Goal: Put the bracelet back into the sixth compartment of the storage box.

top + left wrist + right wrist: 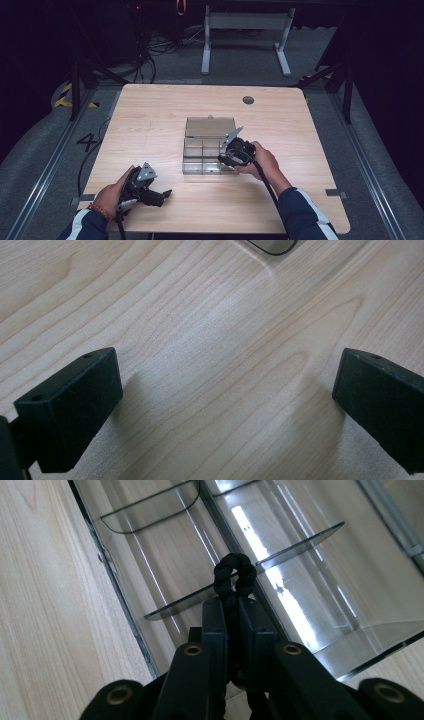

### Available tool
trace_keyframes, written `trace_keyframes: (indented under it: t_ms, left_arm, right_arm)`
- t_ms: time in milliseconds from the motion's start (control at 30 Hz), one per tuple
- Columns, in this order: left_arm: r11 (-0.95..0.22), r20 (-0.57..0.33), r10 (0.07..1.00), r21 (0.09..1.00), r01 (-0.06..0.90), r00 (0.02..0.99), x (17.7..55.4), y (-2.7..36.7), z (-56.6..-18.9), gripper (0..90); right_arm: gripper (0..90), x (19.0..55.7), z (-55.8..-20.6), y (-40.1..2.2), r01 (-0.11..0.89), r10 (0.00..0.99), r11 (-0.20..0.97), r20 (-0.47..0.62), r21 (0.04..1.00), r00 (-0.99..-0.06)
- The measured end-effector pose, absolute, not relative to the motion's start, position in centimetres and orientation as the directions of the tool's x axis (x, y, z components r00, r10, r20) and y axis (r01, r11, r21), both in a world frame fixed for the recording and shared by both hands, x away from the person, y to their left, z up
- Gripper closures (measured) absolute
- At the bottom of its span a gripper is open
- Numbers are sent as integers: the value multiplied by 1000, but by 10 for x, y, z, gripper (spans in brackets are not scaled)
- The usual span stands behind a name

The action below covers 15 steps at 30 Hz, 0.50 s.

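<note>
Right gripper (pixel 233 615) is pressed together on a small black braided cord loop (pixel 233 575), which sticks up from between its jaws; it hangs over the clear plastic compartment box (pixel 310 570), above a thin transparent divider. In the high view the right gripper (pixel 231 151) sits at the right side of that clear plastic compartment box (pixel 202 155), which lies open near the middle of the light wooden desk (pixel 150 120), its tinted lid (pixel 210 127) folded back on the far side. Left gripper (pixel 159 194) rests low at the near left part of the desk, well apart from the box, held by the left hand (pixel 112 195). In its own view the left gripper (pixel 225 405) has its jaws spread wide over bare wood grain, with nothing between them. A small dark round grommet (pixel 248 100) sits in the far right part of the desk
</note>
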<state>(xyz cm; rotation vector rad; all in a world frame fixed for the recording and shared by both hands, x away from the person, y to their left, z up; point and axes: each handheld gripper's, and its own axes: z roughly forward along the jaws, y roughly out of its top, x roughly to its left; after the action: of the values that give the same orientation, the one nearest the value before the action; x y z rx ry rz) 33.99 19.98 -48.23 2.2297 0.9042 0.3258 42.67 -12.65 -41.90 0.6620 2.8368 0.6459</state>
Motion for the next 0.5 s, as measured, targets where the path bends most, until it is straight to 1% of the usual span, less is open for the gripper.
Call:
trace_keyframes:
  t_ms: [100, 233, 500]
  left_arm:
    - [-513, -27, 688, 688, 513, 725, 340, 200, -482, 1]
    - [-513, -27, 688, 689, 513, 725, 340, 200, -482, 1]
    - [-512, -27, 688, 689, 513, 725, 340, 200, -482, 1]
  right_arm:
    - [835, 430, -423, -125, 394, 450, 820, -42, 415, -892]
    - [835, 432, -424, -125, 410, 458, 810, -16, 419, -889]
    - [833, 434, -430, -123, 428, 463, 813, 8, 396, -886]
